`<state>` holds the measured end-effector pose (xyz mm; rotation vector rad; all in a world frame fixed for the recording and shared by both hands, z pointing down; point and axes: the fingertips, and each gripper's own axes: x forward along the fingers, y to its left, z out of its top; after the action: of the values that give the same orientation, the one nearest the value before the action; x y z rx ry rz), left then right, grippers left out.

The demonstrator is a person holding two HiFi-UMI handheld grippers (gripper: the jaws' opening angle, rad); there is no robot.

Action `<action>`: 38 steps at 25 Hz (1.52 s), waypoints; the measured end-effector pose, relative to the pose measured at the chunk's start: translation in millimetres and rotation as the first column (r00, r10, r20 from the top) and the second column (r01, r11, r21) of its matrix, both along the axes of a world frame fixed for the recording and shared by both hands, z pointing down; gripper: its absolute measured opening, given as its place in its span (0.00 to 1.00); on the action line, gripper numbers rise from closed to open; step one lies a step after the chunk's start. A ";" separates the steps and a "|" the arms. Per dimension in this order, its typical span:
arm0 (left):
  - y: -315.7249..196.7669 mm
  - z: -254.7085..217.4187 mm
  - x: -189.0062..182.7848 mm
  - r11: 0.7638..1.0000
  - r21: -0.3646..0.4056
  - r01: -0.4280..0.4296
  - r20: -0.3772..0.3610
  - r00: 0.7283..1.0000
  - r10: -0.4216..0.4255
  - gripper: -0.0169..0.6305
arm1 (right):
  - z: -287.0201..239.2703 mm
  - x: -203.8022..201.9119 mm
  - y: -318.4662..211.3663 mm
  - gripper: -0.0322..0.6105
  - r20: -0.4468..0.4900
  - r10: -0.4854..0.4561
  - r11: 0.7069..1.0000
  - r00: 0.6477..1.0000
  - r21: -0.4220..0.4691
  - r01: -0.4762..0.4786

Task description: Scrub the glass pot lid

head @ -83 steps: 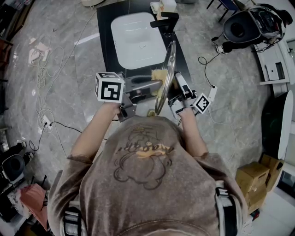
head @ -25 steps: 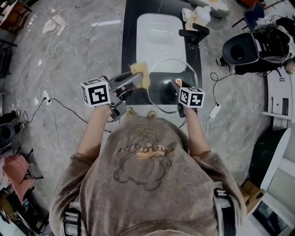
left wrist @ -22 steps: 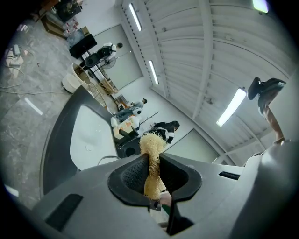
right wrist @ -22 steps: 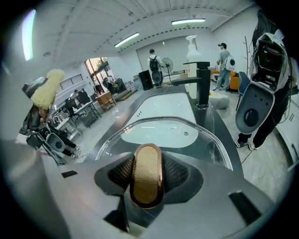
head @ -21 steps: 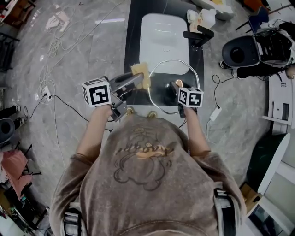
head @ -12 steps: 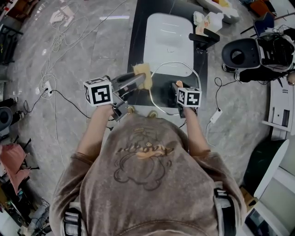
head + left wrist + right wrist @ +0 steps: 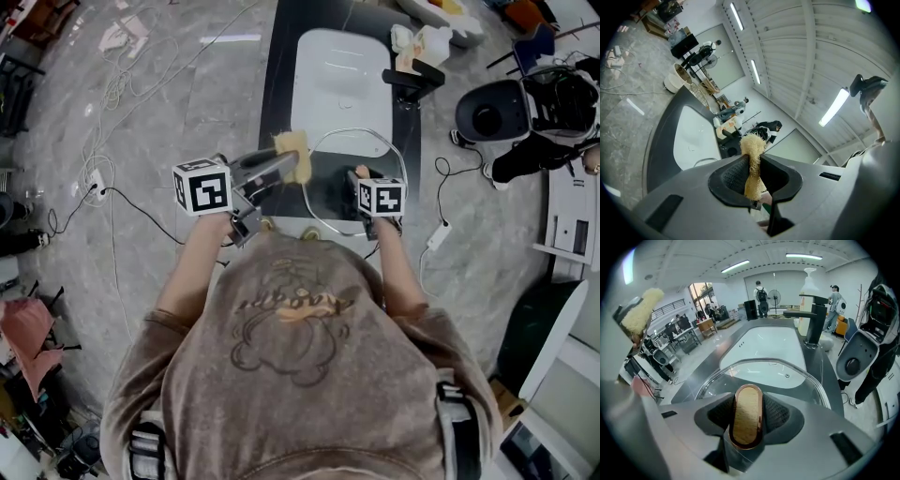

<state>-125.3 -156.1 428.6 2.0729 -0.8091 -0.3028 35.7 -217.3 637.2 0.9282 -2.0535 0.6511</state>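
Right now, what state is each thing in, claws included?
Left claw: shut on the yellow fibre scrub pad.
Right claw: shut on the lid's oval wooden handle.
Clear glass pot lid: near flat over the dark counter.
White sink basin: empty.
Black tap: no water running.

Glass lid (image 7: 757, 372): its near rim is hidden under the right gripper (image 7: 747, 414); only the arc ahead of the jaws shows.
Lid handle (image 7: 746, 423): its foot is buried between those jaws. In the head view the marker cube (image 7: 381, 197) covers most of it.
Scrubber (image 7: 752, 149): its lower end is hidden between the jaws of the left gripper (image 7: 754, 177).
Left gripper, seen left of the right gripper: blurred and cut off by the edge.
Bottle (image 7: 807, 290): partly behind the faucet (image 7: 812, 318); label unreadable.
People far ahead: too small to tell.
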 end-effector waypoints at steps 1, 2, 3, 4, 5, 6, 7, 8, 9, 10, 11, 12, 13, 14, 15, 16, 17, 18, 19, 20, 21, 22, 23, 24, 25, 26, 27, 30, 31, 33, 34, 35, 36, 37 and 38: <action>-0.7 0.0 1.8 1.000 0.001 -0.006 0.002 1.000 0.006 0.14 | -0.1 0.4 -0.2 0.33 -0.014 -0.007 1.000 1.000 0.001 0.007; -1.6 -0.2 4.1 1.000 0.003 -0.012 0.003 1.000 0.012 0.14 | -0.5 1.1 -0.5 0.33 -0.027 -0.014 1.000 1.000 0.002 0.014; -2.4 -0.6 6.5 1.000 0.005 -0.019 0.004 1.000 0.019 0.14 | -1.9 1.7 -0.7 0.34 -0.036 -0.022 1.000 0.999 0.003 0.022; -2.7 -1.1 8.9 1.000 0.007 -0.027 0.005 1.000 0.027 0.14 | -4.5 1.9 -1.0 0.34 -0.039 -0.028 1.000 0.999 0.009 0.029; -2.7 -1.8 11.1 0.999 0.009 -0.034 0.007 0.999 0.034 0.14 | -8.9 1.7 -1.4 0.34 -0.035 -0.032 0.999 0.999 0.019 0.033; -2.4 -2.5 13.1 0.999 0.010 -0.042 0.007 0.999 0.042 0.14 | -15.2 0.9 -2.3 0.34 -0.025 -0.034 0.999 0.999 0.034 0.035; -2.1 -3.3 14.8 0.999 0.012 -0.049 0.009 0.999 0.049 0.14 | -23.2 -0.4 -3.5 0.34 -0.012 -0.034 0.998 0.999 0.053 0.035; -1.9 -4.0 16.1 0.998 0.014 -0.055 0.010 0.998 0.055 0.14 | -32.5 -2.2 -5.0 0.34 0.002 -0.035 0.997 0.999 0.072 0.035; -2.0 -4.5 17.4 0.998 0.016 -0.059 0.013 0.998 0.059 0.14 | -42.6 -4.2 -6.5 0.34 0.016 -0.038 0.995 0.999 0.092 0.036; -2.6 -4.8 19.0 0.998 0.019 -0.063 0.018 0.998 0.063 0.14 | -52.9 -5.9 -8.1 0.34 0.030 -0.041 0.993 0.999 0.113 0.037; -3.8 -5.2 20.9 0.998 0.023 -0.066 0.023 0.998 0.066 0.14 | -63.4 -6.8 -9.7 0.34 0.043 -0.042 0.990 0.998 0.134 0.036; -5.5 -5.9 23.4 0.997 0.027 -0.071 0.031 0.997 0.070 0.14 | -74.2 -7.0 -11.0 0.34 0.057 -0.042 0.987 0.997 0.157 0.032; -7.2 -6.7 26.2 0.996 0.032 -0.078 0.039 0.996 0.077 0.14 | -85.4 -6.8 -11.7 0.34 0.073 -0.040 0.983 0.997 0.180 0.026; -8.9 -7.6 29.2 0.996 0.037 -0.086 0.045 0.995 0.084 0.14 | -96.9 -6.1 -11.6 0.34 0.091 -0.037 0.979 0.995 0.203 0.018; -10.3 -8.8 32.5 0.995 0.042 -0.096 0.050 0.994 0.093 0.14 | -108.4 -4.9 -10.7 0.34 0.108 -0.034 0.974 0.994 0.226 0.008; -11.6 -10.0 36.0 0.993 0.046 -0.105 0.052 0.993 0.102 0.14 | -119.7 -2.8 -9.2 0.34 0.123 -0.029 0.969 0.992 0.248 -0.002; -12.9 -11.2 39.7 0.992 0.051 -0.113 0.055 0.992 0.110 0.14 | -130.5 0.2 -7.5 0.34 0.136 -0.023 0.963 0.990 0.270 -0.014; -14.2 -12.2 43.6 0.991 0.055 -0.121 0.059 0.991 0.118 0.14 | -140.8 4.2 -5.7 0.34 0.148 -0.015 0.956 0.989 0.291 -0.029; -15.4 -13.0 47.7 0.990 0.060 -0.128 0.066 0.990 0.124 0.14 | -150.9 9.0 -3.6 0.34 0.160 -0.006 0.949 0.987 0.312 -0.045; -16.5 -13.6 51.8 0.989 0.067 -0.135 0.077 0.989 0.130 0.14 | -160.9 14.2 -1.2 0.34 0.175 0.005 0.941 0.985 0.332 -0.064; -17.3 -14.0 55.6 0.987 0.075 -0.141 0.091 0.987 0.134 0.14 | -170.8 19.3 1.9 0.34 0.192 0.015 0.931 0.981 0.355 -0.084; -18.0 -14.1 58.8 0.986 0.087 -0.142 0.111 0.985 0.133 0.14 | -180.8 23.9 5.6 0.34 0.214 0.021 0.919 0.977 0.380 -0.103; -18.9 -13.9 61.3 0.985 0.103 -0.140 0.138 0.983 0.125 0.14 | -190.9 27.6 10.1 0.33 0.239 0.022 0.904 0.971 0.409 -0.122; -19.9 -13.6 63.2 0.983 0.125 -0.132 0.174 0.979 0.109 0.14 | -200.7 30.5 15.2 0.32 0.267 0.018 0.888 0.963 0.439 -0.138; -21.3 -13.3 64.5 0.981 0.155 -0.121 0.218 0.972 0.085 0.14 | -209.3 32.8 20.8 0.30 0.293 0.011 0.871 0.956 0.468 -0.153; -22.9 -13.0 65.5 0.976 0.190 -0.108 0.267 0.962 0.054 0.14 | -215.9 34.9 26.5 0.26 0.313 0.004 0.855 0.950 0.492 -0.165; -24.6 -13.0 66.4 0.969 0.230 -0.095 0.315 0.949 0.019 0.14 | -219.9 37.0 31.8 0.24 0.323 -0.001 0.840 0.947 0.513 -0.174; -28.1 -14.9 71.0 0.934 0.347 -0.080 0.423 0.902 -0.081 0.14 | -217.6 44.4 43.3 0.19 0.318 0.016 0.812 0.948 0.549 -0.198; -28.6 -15.5 72.7 0.921 0.380 -0.080 0.446 0.889 -0.106 0.14 | -214.8 47.0 45.6 0.17 0.321 0.029 0.807 0.947 0.551 -0.211; -28.5 -15.5 75.1 0.897 0.434 -0.081 0.476 0.866 -0.153 0.14 | -210.0 52.5 48.4 0.12 0.340 0.057 0.797 0.939 0.550 -0.248; -27.9 -15.0 75.4 0.887 0.455 -0.078 0.486 0.856 -0.174 0.14 | -208.4 55.5 49.1 0.10 0.350 0.071 0.790 0.934 0.552 -0.267; -26.9 -14.3 75.0 0.878 0.473 -0.075 0.493 0.848 -0.194 0.14 | -207.3 58.3 49.7 0.06 0.359 0.084 0.782 0.930 0.555 -0.285; -25.5 -13.2 74.2 0.870 0.487 -0.071 0.499 0.841 -0.211 0.14 | -206.3 61.0 50.2 0.05 0.367 0.096 0.774 0.925 0.556 -0.302; -23.9 -11.5 73.0 0.864 0.498 -0.069 0.505 0.834 -0.224 0.14 | -204.9 63.4 50.6 0.05 0.377 0.109 0.769 0.920 0.555 -0.318; -22.4 -9.3 71.4 0.861 0.504 -0.067 0.510 0.828 -0.234 0.14 | -202.8 65.7 50.7 0.05 0.386 0.122 0.765 0.914 0.550 -0.334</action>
<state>-53.9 -178.5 419.4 2.6827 -1.2854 0.0757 101.4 -166.6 434.4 1.5535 -2.5408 0.2603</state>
